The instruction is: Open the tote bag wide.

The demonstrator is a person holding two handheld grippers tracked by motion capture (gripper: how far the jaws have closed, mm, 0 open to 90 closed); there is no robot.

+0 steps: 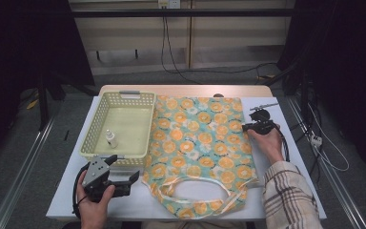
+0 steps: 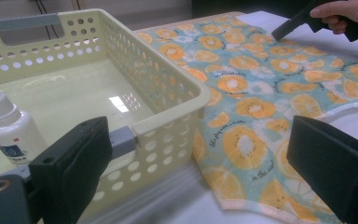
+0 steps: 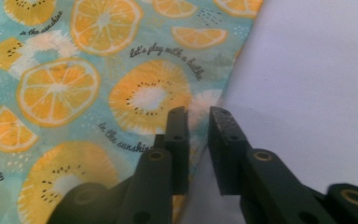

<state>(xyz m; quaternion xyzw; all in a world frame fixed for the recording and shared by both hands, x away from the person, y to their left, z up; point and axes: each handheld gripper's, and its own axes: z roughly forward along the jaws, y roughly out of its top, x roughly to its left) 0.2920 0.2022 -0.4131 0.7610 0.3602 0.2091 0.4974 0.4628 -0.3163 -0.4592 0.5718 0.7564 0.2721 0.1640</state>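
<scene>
Broadly, progress: early, by my judgement; the printed bag lies flat and spread out, its right edge only now taken up, so any lifting, folding or moving is left to do.
Tabletop (image 1: 66, 200): white sheet carrying everything, bare along the front and the right side.
Bag (image 1: 198, 143): thin cloth or plastic tote, teal with orange and kiwi slices and small script; it lies flat at the middle of the tabletop, handle loop toward the person, left edge just beside the basket.
Basket (image 1: 100, 114): pale yellow, perforated walls, grey handle clip at the far rim; stands left of the bag.
Left gripper (image 1: 124, 180): held low at the front left, near the basket's near corner; jaws spread wide with nothing between them.
Right gripper (image 1: 248, 128): at the bag's right edge; jaws nearly together, pinching that edge (image 3: 196, 133) where print meets white tabletop.
Bottle (image 1: 111, 139): small, white, capped, upright inside the basket near its front wall.
</scene>
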